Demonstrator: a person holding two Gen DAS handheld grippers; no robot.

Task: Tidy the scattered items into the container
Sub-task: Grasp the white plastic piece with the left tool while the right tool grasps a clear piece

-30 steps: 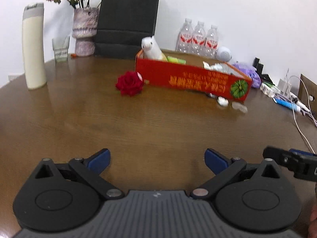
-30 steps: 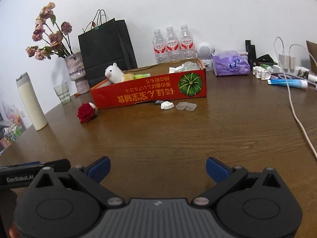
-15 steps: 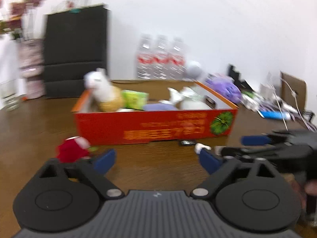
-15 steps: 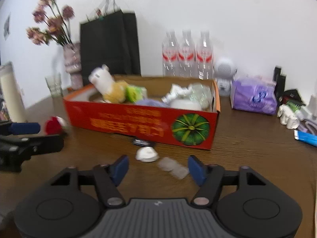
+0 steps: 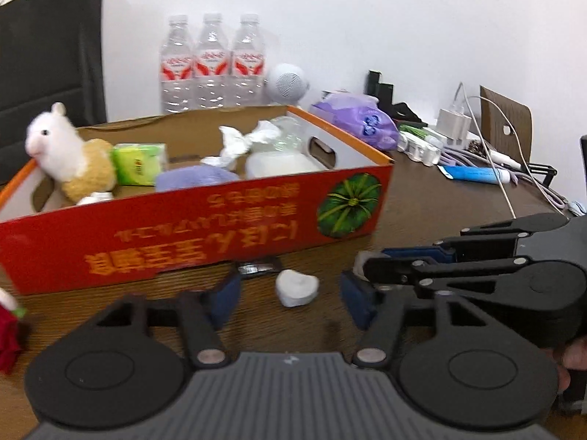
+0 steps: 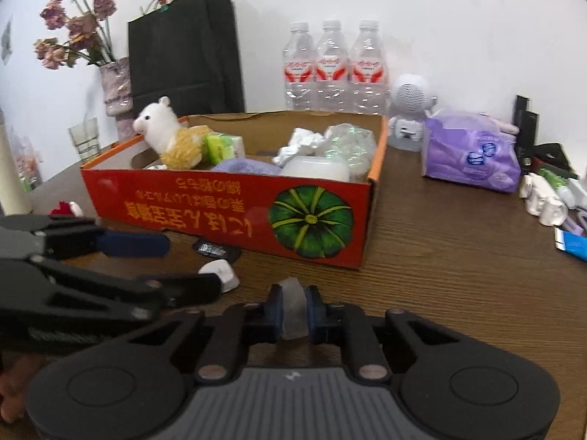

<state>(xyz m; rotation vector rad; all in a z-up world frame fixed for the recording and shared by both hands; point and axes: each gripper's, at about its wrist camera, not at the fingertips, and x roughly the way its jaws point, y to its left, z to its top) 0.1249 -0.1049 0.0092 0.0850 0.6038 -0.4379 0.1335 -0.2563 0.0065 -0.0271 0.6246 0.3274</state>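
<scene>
A red cardboard box (image 5: 220, 234) (image 6: 220, 205) holds a plush alpaca (image 5: 62, 154), tissues and packets. On the table in front of it lie a white lump (image 5: 296, 288) (image 6: 220, 271), a small black packet (image 5: 258, 267) (image 6: 216, 249) and, at the left, a red rose (image 5: 9, 337) (image 6: 62, 207). My left gripper (image 5: 291, 299) (image 6: 192, 264) is closing, with the white lump between its blue pads but untouched. To its right, my right gripper (image 6: 295, 311) (image 5: 367, 264) is shut on a translucent piece (image 6: 293, 311) just above the table.
Behind the box stand three water bottles (image 6: 332, 66), a white speaker (image 6: 409, 95), a black bag (image 6: 183, 51) and a vase (image 6: 117, 91) beside a glass (image 6: 86, 139). A purple tissue pack (image 6: 473, 154), cables (image 5: 495, 139) and a blue tube (image 5: 473, 174) crowd the right side.
Both grippers moved forward to the items in front of the box. The right jaws shut on the translucent piece. The left jaws narrowed around the white lump.
</scene>
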